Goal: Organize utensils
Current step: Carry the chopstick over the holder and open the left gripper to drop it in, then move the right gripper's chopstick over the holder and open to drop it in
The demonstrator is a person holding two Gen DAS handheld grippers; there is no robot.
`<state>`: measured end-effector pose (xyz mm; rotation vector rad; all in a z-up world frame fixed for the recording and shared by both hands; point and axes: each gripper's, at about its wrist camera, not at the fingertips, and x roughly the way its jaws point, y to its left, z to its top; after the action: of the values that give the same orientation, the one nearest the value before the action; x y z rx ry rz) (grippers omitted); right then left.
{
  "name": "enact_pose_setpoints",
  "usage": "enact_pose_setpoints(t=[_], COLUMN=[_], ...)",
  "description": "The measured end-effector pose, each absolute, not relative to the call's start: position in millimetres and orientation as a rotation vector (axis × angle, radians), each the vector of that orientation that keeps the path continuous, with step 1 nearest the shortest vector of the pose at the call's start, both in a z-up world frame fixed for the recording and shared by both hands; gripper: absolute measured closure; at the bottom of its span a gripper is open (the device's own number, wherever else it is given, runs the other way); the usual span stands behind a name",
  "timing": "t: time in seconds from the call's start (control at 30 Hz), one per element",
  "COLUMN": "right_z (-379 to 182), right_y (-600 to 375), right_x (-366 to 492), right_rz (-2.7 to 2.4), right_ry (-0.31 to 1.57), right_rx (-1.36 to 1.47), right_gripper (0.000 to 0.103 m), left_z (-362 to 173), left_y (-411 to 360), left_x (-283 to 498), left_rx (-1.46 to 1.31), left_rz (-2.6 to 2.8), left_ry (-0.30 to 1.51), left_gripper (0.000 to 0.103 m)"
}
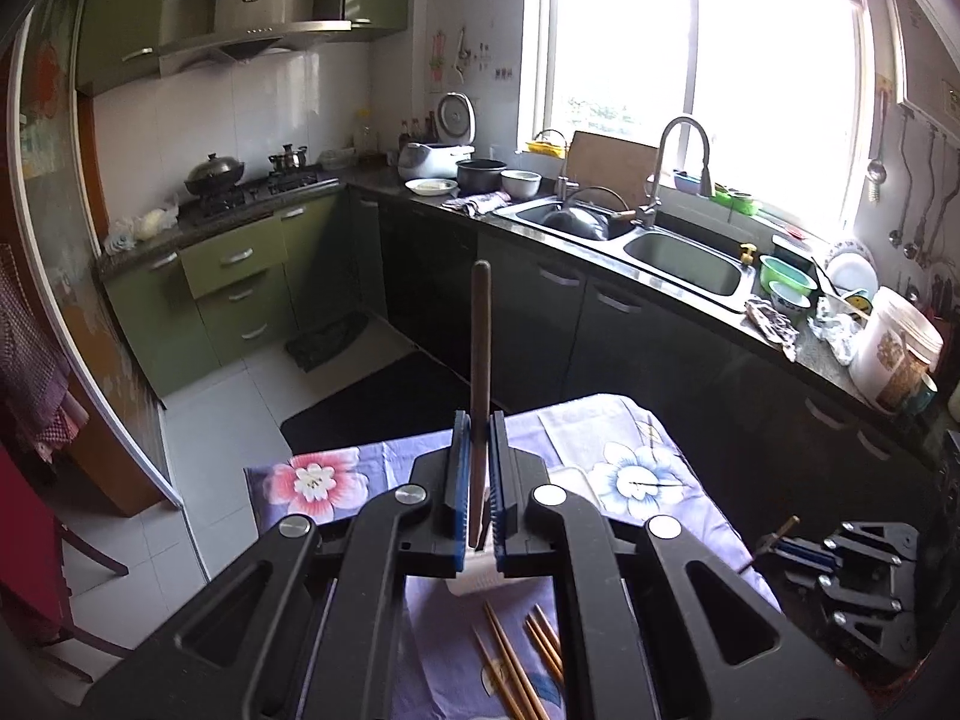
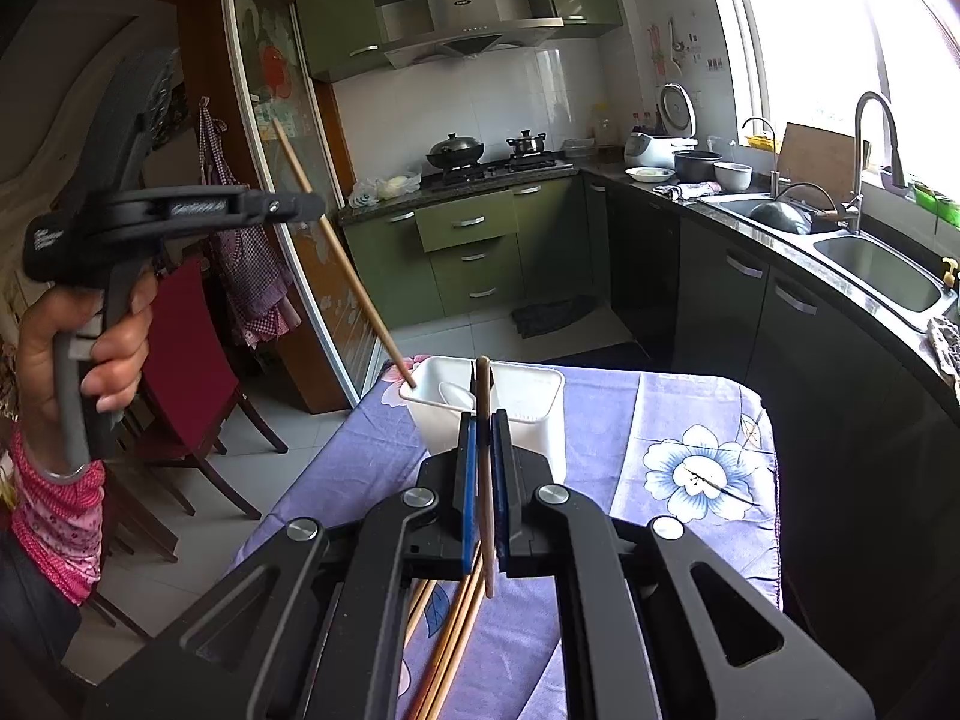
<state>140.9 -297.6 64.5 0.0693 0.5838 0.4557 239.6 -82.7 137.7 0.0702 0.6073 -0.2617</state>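
A chopstick [image 1: 480,384] is pinched upright by the left gripper [image 1: 478,480] at frame centre. A second chopstick [image 2: 485,468] is clamped by the right gripper [image 2: 483,480]. Only the right view shows the left stick's tip inside the white holder [image 2: 540,414], centre frame. Loose chopsticks [image 1: 516,660] are seen low on the floral cloth [image 1: 630,468].

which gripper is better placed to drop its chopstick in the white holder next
Left. Its chopstick already has its tip inside the white holder, while the right gripper holds its chopstick short of the rim.
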Motion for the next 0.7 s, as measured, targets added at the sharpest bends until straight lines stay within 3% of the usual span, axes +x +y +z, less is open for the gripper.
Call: enact_pose_setpoints(t=[0.47,0.6,0.7], right_z=[107,130,149], right_y=[-293,-296,-299], right_x=[151,168,183], right_rz=[0.449,0.442,0.431], right_ry=[0.534,0.509,0.483], right_rx=[0.045,0.078,0.103], right_gripper=[0.097,0.097,0.097], left_z=[37,31,41], left_y=[-91,-83,-75], left_x=[308,306,298], left_rx=[0.121,0.114,0.096], left_rz=[-0.235,-0.242,-0.243], left_ry=[0.861,0.867,0.838], left_gripper=[0.096,0.086,0.085])
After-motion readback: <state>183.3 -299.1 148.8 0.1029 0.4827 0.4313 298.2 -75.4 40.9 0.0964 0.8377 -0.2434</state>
